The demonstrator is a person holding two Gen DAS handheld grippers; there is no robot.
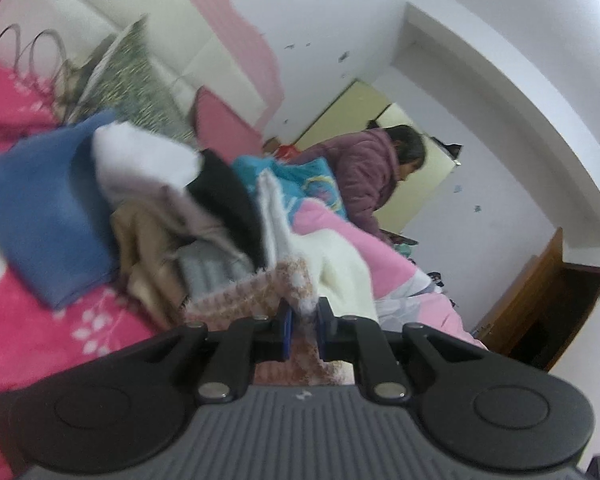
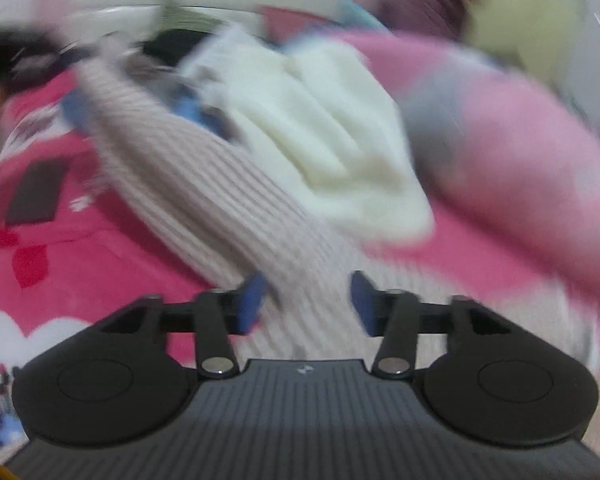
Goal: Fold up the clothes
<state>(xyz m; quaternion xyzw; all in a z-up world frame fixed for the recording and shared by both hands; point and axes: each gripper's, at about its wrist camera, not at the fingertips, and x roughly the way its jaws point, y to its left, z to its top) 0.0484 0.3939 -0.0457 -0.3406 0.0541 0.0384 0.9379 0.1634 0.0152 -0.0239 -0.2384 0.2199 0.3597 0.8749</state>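
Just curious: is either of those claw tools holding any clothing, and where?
The left gripper pinches the pinkish knit garment by a raised fold. The right gripper holds nothing.

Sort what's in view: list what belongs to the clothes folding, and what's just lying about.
Job: knit garment pinched in left gripper; open right gripper; clothes pile.
Lying about: green pillow; coiled cable; dark flat object.

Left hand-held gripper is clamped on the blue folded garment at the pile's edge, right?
Not the blue one. The left wrist view shows the left hand-held gripper clamped on the pinkish-beige knit garment; the blue folded garment lies apart, untouched.
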